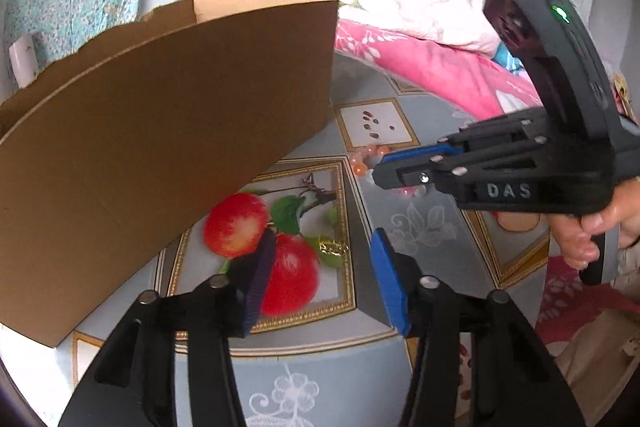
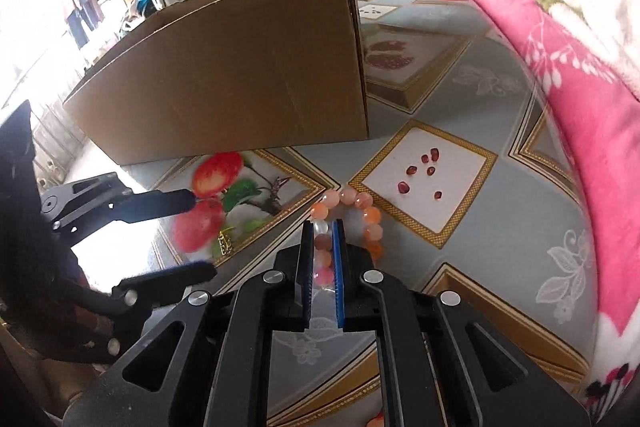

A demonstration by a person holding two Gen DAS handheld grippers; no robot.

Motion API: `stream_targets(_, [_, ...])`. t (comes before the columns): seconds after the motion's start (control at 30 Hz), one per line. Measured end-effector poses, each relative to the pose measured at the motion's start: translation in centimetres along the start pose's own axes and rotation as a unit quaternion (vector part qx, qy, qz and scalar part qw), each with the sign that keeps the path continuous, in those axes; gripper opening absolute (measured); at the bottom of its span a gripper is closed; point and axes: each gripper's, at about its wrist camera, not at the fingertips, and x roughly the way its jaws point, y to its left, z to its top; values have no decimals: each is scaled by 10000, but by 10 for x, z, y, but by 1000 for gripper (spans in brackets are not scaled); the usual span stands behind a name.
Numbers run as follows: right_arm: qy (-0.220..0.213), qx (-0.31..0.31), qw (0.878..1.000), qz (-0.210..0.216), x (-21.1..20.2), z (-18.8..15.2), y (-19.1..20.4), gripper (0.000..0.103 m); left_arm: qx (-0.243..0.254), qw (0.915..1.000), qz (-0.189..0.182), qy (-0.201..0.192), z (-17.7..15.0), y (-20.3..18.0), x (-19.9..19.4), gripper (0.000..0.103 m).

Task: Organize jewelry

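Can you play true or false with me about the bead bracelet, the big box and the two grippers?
1. The right gripper is closed on the bead bracelet. True.
2. The left gripper is holding the bracelet too. False: its jaws are apart with nothing between them, over the apple picture on the tablecloth.
3. The cardboard box stands on the tablecloth, behind the bracelet. True.
4. The bracelet beads are blue. False: they are orange, pink and pale.
5. A small gold chain lies by the apple picture. True.
6. The bracelet lies inside the box. False: it is out on the tablecloth.
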Motion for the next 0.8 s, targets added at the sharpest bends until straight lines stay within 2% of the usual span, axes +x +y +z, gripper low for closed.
stream_targets(0.3, [-11,49,9999,135,2,4,-8,7,-155,9997,-72,189,4,3,10,16])
stream_targets(0.53, [-46,53,9998,168,-2,-3,-13,7,28,9998,24,175,4,-3,13,15])
stream_targets(0.67, [-62,67,9998,176,-2,-3,-13,7,77,9998,27,174,3,-5,13,3])
stream_targets(0.8, [-93,80,9998,167,-3,-5,-12,7,60,9999,14,130,2,-4,11,1])
